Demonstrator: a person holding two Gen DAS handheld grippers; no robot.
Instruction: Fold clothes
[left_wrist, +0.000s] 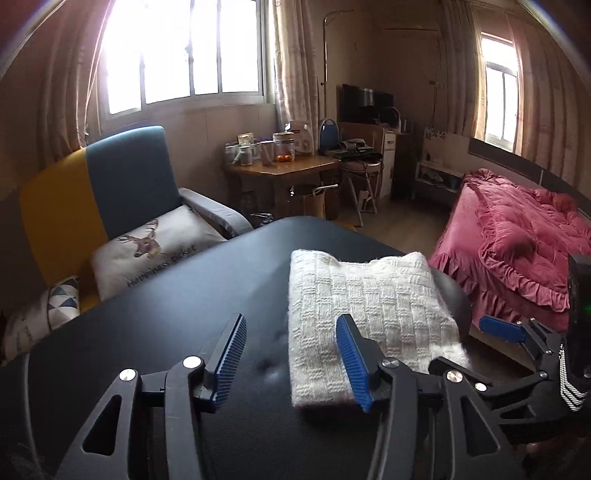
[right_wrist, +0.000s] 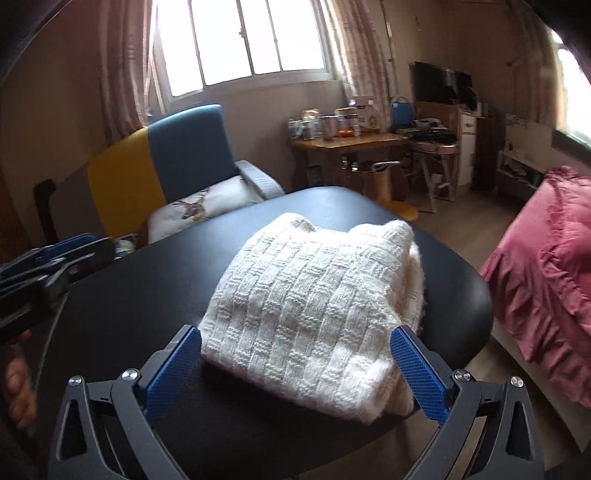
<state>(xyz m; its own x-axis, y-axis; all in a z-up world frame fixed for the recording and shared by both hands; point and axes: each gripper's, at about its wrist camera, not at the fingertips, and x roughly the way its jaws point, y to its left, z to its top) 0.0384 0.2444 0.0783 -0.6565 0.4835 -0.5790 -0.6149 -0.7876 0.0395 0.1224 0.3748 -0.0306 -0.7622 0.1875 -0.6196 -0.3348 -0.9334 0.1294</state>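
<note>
Hand-held gripper (right_wrist: 295, 369) wide open, straddling folded sweater (right_wrist: 314, 295).

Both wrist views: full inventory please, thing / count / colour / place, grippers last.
knit sweater: 1, cream, folded, on the table's right part
table: 1, black, nearest the cameras
sofa: 1, blue and yellow, behind table on the left
deer cushion: 1, white, on the sofa seat
wooden desk: 1, brown, by the window, jars on top
bed quilt: 1, pink, ruffled, right
windows: 2, bright, curtained
TV: 1, black, far corner
left hand-held gripper: 1, black, blue pads, open, at the sweater's near left edge
right hand-held gripper: 1, same colours, open, straddling the sweater's near end
</note>
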